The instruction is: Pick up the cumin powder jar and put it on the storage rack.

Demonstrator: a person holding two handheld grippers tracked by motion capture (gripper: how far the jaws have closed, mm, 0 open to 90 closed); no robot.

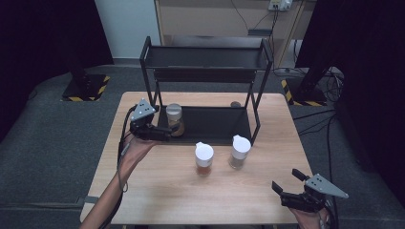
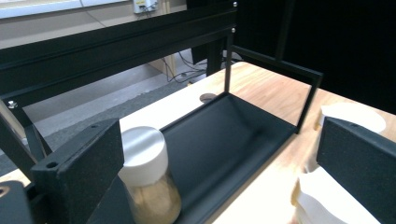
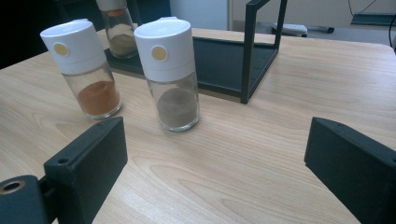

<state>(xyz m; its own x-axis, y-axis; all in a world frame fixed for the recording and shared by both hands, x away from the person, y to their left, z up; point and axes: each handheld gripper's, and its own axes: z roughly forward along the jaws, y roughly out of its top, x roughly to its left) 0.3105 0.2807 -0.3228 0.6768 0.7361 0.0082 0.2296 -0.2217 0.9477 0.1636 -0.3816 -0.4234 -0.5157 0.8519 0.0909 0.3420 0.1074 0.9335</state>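
A black two-tier rack (image 1: 205, 57) stands at the back of the wooden table (image 1: 157, 191). A tan-spice jar with a pale cap (image 1: 174, 118) (image 2: 145, 179) (image 3: 116, 28) stands at the left end of the rack's lower tray (image 2: 224, 140). My left gripper (image 1: 167, 133) (image 2: 219, 158) is open around it, with the jar next to one jaw. Two white-capped jars stand on the table in front of the rack, one with orange spice (image 1: 204, 157) (image 3: 86, 70) and one with grey-brown spice (image 1: 239, 151) (image 3: 170, 74). My right gripper (image 1: 285, 179) (image 3: 215, 154) is open near the front right corner, pointing at them from a distance.
The rack's upper shelf (image 2: 116, 46) overhangs the tray. A rack post (image 3: 250, 51) stands just right of the grey-brown jar. A small dark round spot (image 1: 235, 104) lies on the table behind the tray. Bare wood lies between my right gripper and the jars.
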